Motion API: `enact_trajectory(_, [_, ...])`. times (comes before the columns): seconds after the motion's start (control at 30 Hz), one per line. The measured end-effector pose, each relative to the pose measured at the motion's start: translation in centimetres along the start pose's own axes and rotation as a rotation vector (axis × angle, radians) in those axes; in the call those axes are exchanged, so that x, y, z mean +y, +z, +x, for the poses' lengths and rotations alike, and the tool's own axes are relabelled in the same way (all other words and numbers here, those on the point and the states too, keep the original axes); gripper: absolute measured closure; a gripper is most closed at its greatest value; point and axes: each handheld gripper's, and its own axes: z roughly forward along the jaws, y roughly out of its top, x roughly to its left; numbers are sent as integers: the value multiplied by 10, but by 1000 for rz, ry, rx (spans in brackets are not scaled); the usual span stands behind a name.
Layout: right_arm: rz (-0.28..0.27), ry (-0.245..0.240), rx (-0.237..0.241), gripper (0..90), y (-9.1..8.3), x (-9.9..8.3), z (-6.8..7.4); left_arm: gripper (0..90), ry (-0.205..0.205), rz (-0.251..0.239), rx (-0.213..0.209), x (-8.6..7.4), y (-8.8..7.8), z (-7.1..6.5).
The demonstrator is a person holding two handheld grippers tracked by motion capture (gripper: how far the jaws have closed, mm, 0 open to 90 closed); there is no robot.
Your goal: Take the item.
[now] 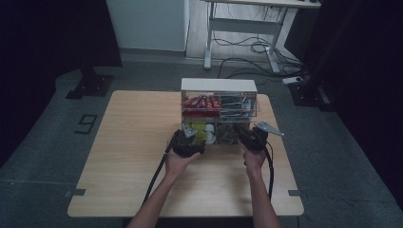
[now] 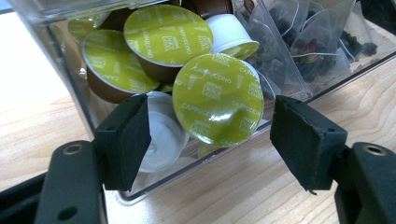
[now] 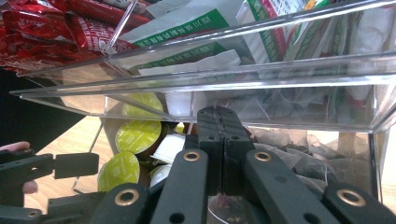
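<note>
Reaching: left hand-held gripper (image 2: 212, 140) has its jaws standing apart on either side of a green-lidded coffee capsule (image 2: 218, 106), pads not yet pressing on it.
Holding: right hand-held gripper (image 3: 218, 135) has its jaws pressed together at the front edge of the clear organiser (image 1: 219, 110); whether they pinch a tab or handle there, I cannot tell.
Capsule place: it leans at the open front of the lower left drawer (image 2: 70, 60), on top of a white capsule (image 2: 163, 135) and in front of more green-lidded ones (image 2: 161, 32).
Neighbours: tea bags (image 2: 299, 51) fill the compartment beside it; red sachets (image 3: 56, 28) and green-printed packets (image 3: 187, 28) lie in the tier above.
Risk, slip: the capsule is round and tilted, so pads closing off-centre could squirt it out onto the table (image 1: 138, 142).
Risk, crowding: the left pad sits against the white capsule, so closing may catch both.
Risk, shift: the light plastic organiser could slide if the right hold loosens.
Surface: pale wood-grain table with rounded corners.
Room: dim, grey floor, dark curtains, a desk frame (image 1: 242, 28) with trailing cables behind.
</note>
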Motion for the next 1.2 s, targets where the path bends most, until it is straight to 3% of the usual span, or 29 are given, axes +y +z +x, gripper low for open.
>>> enact_trajectory(0.37, [0,1,-1,887,0,0,-2,289,24,12,13,5,11,-9])
enact_trajectory(0.8, [-1,4,-4,887,0,-1,-3,300,21,9,23,6,14,-10])
enact_trajectory(1.2, [0,5,-7,884,1,-2,-3,374,17,2,19,5,14,-10])
